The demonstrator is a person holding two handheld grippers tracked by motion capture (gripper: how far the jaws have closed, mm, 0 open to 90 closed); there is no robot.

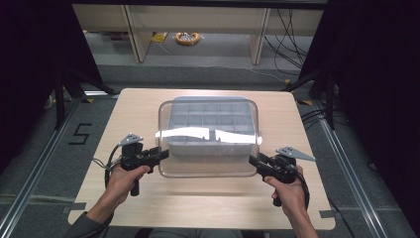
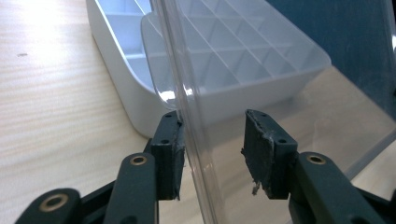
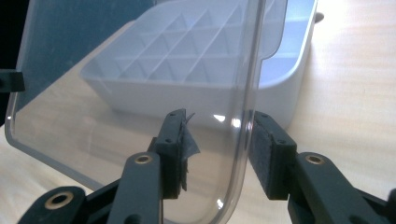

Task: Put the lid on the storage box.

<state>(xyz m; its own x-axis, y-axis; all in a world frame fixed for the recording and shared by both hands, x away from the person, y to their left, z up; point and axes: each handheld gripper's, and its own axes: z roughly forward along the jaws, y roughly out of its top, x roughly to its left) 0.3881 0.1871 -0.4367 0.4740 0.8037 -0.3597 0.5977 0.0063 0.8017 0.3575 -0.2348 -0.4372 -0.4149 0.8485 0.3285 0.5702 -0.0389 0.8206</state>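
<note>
Floor mark "5" (image 1: 79,134) left of table (image 1: 138,198), the one readable writing. White tray (image 1: 208,124) sits mid-table, a grid of compartments, all look empty, though far cells are hazy through plastic. Clear lid (image 1: 208,158) hangs tilted over the tray's near side, between both grippers. Left gripper (image 1: 161,154) at lid's left edge: in its own view the edge lies against one pad, the other pad stands apart, jaws nearly closed. Right gripper (image 1: 253,160) at right edge: lid rim between the jaws, touching one pad; grip unclear.
</note>
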